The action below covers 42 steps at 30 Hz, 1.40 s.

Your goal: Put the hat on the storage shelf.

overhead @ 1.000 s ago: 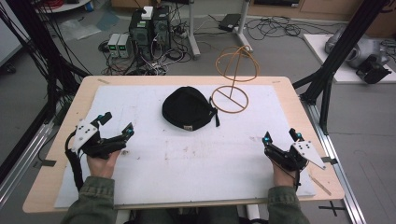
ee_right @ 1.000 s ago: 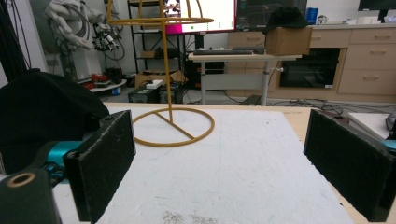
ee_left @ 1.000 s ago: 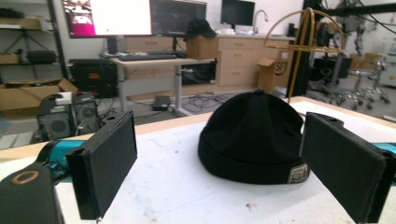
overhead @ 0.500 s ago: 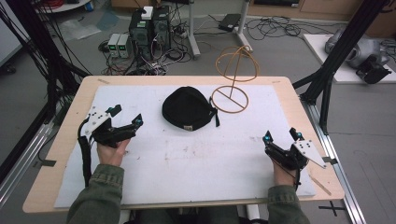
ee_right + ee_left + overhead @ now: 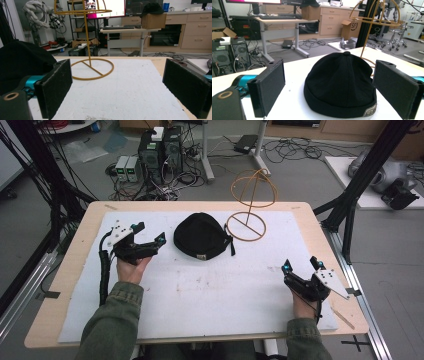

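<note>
Jaws apart, left gripper point(image 5: 149, 233) beside black cap point(image 5: 201, 236), nothing held

The high view looks down on the table point(image 5: 75, 250); both tool views sit low, sharing the wire stand point(image 5: 248, 215).

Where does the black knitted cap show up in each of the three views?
High view: the black knitted cap lies at the table's centre, ahead of the left tongs.
Left gripper view: centre, framed by the open jaws.
Right gripper view: its dark bulk at the left edge.
Shared landmark: the yellow wire stand beside it.
</note>
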{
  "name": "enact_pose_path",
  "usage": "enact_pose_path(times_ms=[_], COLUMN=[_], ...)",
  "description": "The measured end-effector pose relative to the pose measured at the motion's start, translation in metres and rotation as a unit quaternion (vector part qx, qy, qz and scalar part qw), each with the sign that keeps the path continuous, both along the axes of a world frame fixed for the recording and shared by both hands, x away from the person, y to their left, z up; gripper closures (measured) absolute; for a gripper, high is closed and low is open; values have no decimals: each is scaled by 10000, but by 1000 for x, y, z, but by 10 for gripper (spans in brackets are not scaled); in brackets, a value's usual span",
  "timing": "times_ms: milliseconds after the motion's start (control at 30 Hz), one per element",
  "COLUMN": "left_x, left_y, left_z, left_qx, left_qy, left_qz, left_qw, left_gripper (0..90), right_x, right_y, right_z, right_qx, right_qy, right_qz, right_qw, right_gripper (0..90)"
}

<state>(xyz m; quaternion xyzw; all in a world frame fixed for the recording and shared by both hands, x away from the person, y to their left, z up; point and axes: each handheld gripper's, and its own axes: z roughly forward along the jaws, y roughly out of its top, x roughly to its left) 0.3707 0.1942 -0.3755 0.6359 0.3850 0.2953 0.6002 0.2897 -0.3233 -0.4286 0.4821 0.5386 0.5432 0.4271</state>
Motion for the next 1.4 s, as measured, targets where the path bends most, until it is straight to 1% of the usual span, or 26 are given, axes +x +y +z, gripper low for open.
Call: enact_pose_path(times_ms=[100, 167, 233, 333, 433, 467, 500, 633, 733, 833, 933, 1067, 1133, 1233, 1267, 1333, 1400], left_x=[5, 10, 14, 22, 30, 33, 36, 44, 53, 58, 64, 73, 75, 78, 80, 83, 85], left_y=[-3, -7, -11, -20, -30, -33, -37, -48, -58, -67, -75, -82, -85, -89, -90, -92, -94], left_z=[-4, -6, -5, -2, 0, 0, 0, -1, -4, -5, -7, -12, -14, -19, -22, -25, -28], left_qx=[14, 118, 164, 176, 287, 288, 242, 330, 438, 425, 476, 592, 612, 703, 693, 662, 642], left_qy=[60, 138, 125, 107, 153, 185, 223, 269, 371, 447, 543, 662, 689, 752, 806, 850, 882], left_qz=[-25, -48, -78, -171, -253, -281, -339, -443, -501, -586, -649, -661, -655, -680, -716, -706, -723], left_qw=[10000, 9998, 9998, 9996, 9992, 9990, 9989, 9981, 9971, 9964, 9953, 9939, 9936, 9924, 9918, 9917, 9914], left_gripper=[114, 114, 114, 115, 114, 114, 114, 114, 114, 114, 115, 114, 114, 115, 116, 118, 122], right_x=[0, 1, 1, 3, 4, 4, 4, 5, 5, 6, 6, 7, 7, 7, 7, 7, 9], right_y=[1, 0, 1, 1, 2, 2, 2, 3, 4, 5, 5, 6, 6, 6, 6, 6, 6], right_z=[0, 0, 0, 0, -1, -1, -1, -1, -1, -1, -1, -1, -2, -2, -2, -2, -2], right_qx=[10, -13, -20, -11, -23, -31, -32, -9, -41, -43, -63, -83, -86, -83, -73, -52, -81], right_qy=[17, 15, 19, 30, 35, 32, 35, 55, 54, 49, 58, 53, 53, 46, 69, 85, 69], right_qz=[4, 20, 13, 24, 45, 67, 67, 116, 146, 174, 202, 215, 230, 221, 227, 231, 226], right_qw=[10000, 10000, 10000, 10000, 10000, 10000, 10000, 9999, 9999, 9998, 9998, 9997, 9997, 9997, 9997, 9997, 9997], right_gripper=[83, 83, 83, 83, 83, 83, 83, 83, 83, 83, 83, 83, 83, 83, 83, 83, 83])
